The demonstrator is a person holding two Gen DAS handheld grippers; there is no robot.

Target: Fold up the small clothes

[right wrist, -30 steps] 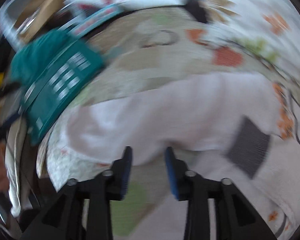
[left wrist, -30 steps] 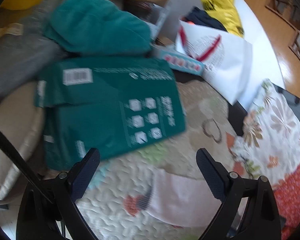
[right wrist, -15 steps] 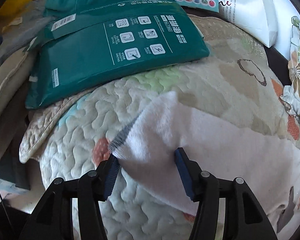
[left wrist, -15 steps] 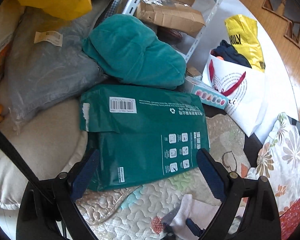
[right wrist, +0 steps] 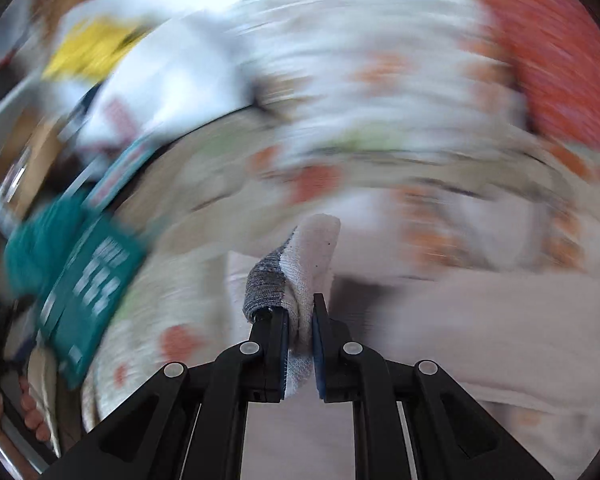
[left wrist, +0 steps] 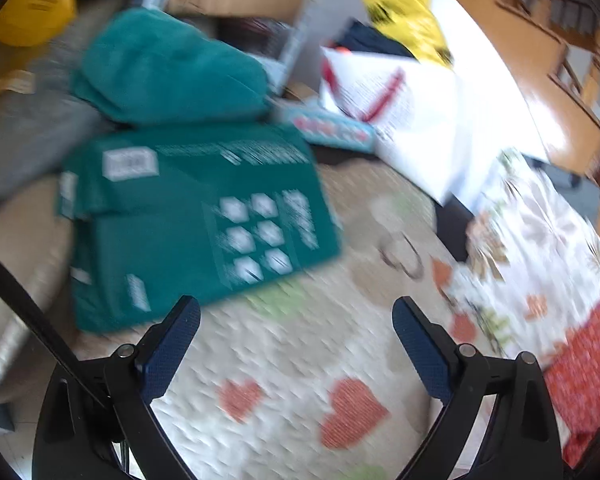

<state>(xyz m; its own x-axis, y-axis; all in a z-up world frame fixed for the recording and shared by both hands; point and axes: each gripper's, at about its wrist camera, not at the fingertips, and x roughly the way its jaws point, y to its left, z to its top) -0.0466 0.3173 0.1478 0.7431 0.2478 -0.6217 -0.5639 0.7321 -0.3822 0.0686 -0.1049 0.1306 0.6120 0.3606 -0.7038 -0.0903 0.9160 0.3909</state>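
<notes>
Toward the left edge of the quilted bedspread lay a flat green package, with a teal cushion just behind it and a grey bag farther left; a narrow patterned box sat at the package's far right corner, touching a white paper bag, behind which a yellow bag stood; a floral pillow lay along the bedspread's right edge; the left hand-held gripper hung over the heart-printed quilting with its fingers spread wide and nothing between them. In the right wrist view, heavily smeared by motion, the same green package showed at the left; the right hand-held gripper was clamped tight on a white sock with a grey toe, the sock rising upright from between the pads; pale cloth spread on the bed to the right, its shape too blurred to tell.
</notes>
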